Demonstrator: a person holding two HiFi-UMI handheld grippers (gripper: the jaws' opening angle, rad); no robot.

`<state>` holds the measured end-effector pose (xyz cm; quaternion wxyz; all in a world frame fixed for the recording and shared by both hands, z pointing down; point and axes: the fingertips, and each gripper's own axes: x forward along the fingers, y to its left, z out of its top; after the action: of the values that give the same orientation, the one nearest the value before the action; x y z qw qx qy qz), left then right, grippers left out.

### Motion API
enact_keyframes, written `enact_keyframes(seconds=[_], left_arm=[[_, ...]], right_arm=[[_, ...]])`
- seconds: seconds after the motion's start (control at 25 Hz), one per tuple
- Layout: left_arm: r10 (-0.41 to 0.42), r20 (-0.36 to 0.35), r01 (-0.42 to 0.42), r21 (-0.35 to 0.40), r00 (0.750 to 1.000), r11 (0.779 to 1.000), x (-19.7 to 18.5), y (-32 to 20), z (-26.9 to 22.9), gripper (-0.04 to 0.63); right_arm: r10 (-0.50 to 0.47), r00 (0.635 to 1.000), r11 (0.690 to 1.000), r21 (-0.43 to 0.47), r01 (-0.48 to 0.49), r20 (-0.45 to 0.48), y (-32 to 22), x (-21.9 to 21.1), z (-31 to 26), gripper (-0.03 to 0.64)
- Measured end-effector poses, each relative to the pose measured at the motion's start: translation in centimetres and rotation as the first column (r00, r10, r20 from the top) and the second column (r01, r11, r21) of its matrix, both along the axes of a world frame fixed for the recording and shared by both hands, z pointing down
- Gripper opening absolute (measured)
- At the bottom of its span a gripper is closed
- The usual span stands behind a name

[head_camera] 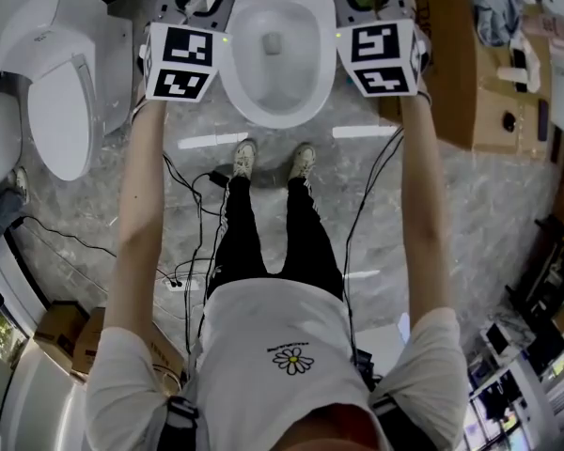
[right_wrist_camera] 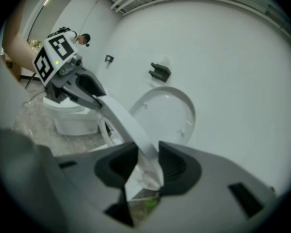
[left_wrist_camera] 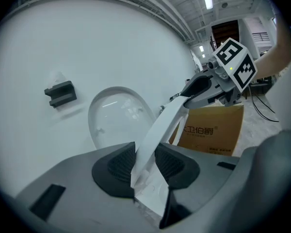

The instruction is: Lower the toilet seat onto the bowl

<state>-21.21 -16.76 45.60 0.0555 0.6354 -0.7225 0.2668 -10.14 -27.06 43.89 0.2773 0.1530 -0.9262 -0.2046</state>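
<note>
While the toilet seat hangs between the upright lid against the wall and the bowl, you carry it from both sides at once.

At the left of the head view, your left gripper reaches in beside the bowl's rim. In the left gripper view its dark fingers pinch the seat's edge, closed only as far as the ring's thickness allows. The white band runs from them up and to the right, to the other gripper.

The bowl sits in the upper middle of the head view, straight ahead of your feet, open and uncovered. There the seat shows only as a pale band at the very top edge.

At the right, your right gripper mirrors the left. Its fingers clamp the opposite side of the ring, which runs away from them up and to the left of that frame.

The ring spans crosswise between your two hands, and neither hand is the nearer. The bowl seems to lie below the fingers and on your side of them. So the lowering looks like a swing about the back of the seat, down and toward you. You likely need both hands sinking together to keep the ring from twisting.
</note>
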Motion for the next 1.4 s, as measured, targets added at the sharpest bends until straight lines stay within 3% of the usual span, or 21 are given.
enact_keyframes(seconds=[0.56, 1.0, 1.4], left_arm=[[0.051, 0.051, -0.044, -0.121, 0.997, 0.992, 4.4, 4.1, 3.6, 0.153], [0.112, 0.07, -0.094, -0.222, 0.991, 0.97, 7.4, 6.8, 6.7, 0.166], [0.185, 0.096, -0.147, -0.308, 0.978, 0.94, 10.1, 9.8, 10.5, 0.176]], right_arm=[[-0.061, 0.993, 0.996, 0.064, 0.068, -0.101, 4.3, 4.5, 3.4, 0.152], [-0.095, 0.977, 0.988, 0.103, 0.116, -0.193, 7.1, 7.5, 6.5, 0.156], [-0.159, 0.926, 0.968, 0.128, 0.214, -0.343, 10.2, 10.2, 10.4, 0.161]])
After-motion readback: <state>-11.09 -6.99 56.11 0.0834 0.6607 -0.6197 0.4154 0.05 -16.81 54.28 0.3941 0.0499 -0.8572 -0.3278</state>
